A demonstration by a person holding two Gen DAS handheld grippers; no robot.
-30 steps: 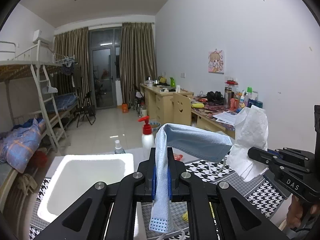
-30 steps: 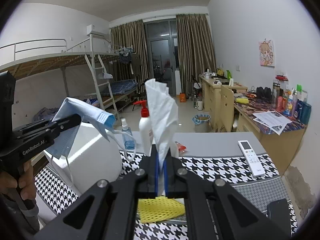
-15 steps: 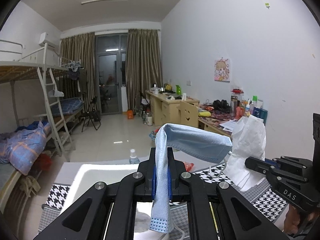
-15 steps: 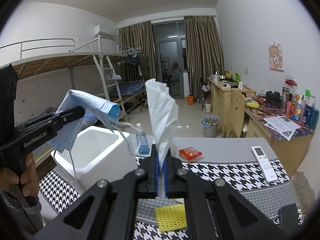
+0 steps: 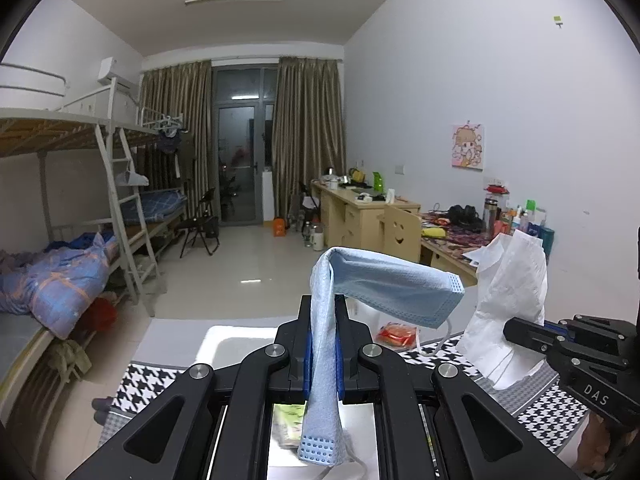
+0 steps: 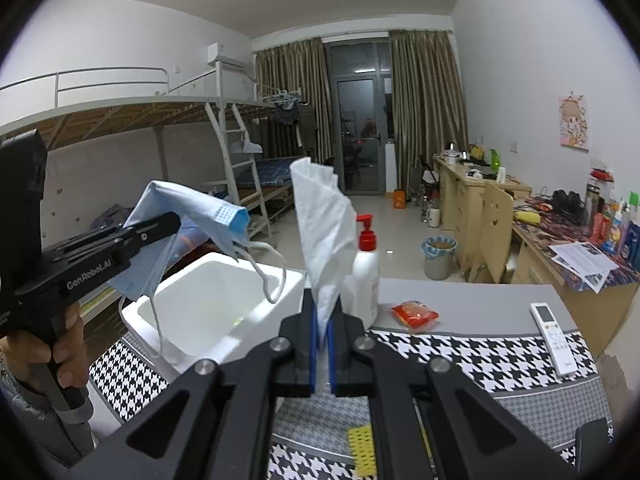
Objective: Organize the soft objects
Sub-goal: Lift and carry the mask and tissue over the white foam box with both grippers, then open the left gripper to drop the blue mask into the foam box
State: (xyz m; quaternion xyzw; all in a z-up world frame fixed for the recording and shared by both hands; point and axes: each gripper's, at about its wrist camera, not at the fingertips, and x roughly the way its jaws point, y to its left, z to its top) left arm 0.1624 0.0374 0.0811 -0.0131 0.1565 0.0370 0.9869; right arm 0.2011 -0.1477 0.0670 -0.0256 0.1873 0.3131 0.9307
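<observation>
Left tool clamps mask; right tool clamps tissue

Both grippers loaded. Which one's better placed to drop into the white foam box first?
Left, probably. The left gripper holds the blue mask right beside the white box; the right gripper, shut on the tissue, sits further off.

The mask hangs from the left gripper above the box, at the table's left end. The tissue stands up from the right gripper, right of the mask. Just behind the tissue a bottle stands beside the box's right wall. Right of the bottle lies a packet, and farther right a remote on the cloth. A mesh pad lies on the cloth beneath the right gripper.
</observation>
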